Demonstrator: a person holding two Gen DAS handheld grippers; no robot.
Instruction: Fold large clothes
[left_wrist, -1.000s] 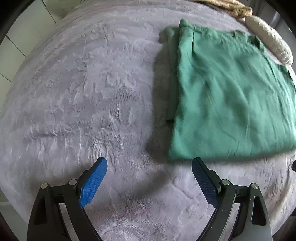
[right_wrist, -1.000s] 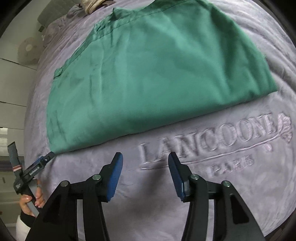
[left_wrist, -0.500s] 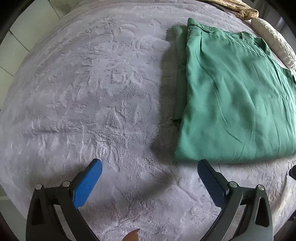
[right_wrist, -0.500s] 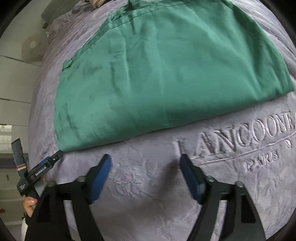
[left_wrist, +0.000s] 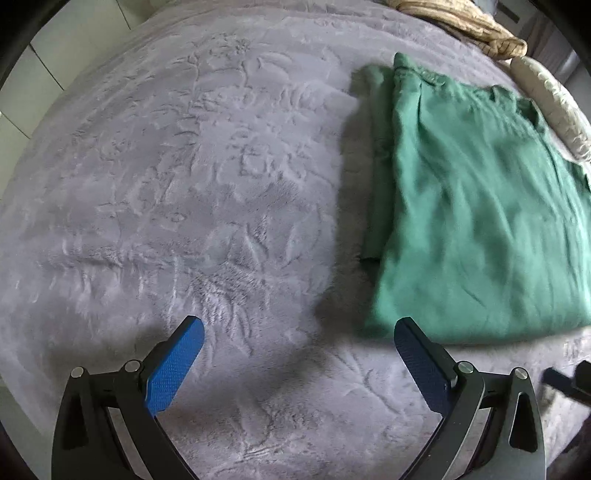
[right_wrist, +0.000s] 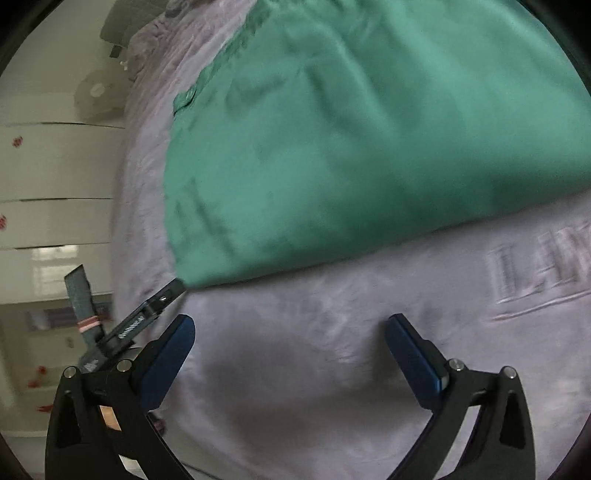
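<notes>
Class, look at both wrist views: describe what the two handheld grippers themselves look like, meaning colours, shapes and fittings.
The left gripper and right gripper match: black angular frames with triangular cut-outs, silver pivot bolts, and flat blue textured pads. Seen from the right wrist, the left gripper's side bears small white lettering, too blurred to read.

— Left gripper (left_wrist: 298, 334)?
— Jaws spread wide, nothing between them, angled steeply downward.
— Right gripper (right_wrist: 290, 330)?
— Jaws have just been opening; now wide, empty, tilted downward.
</notes>
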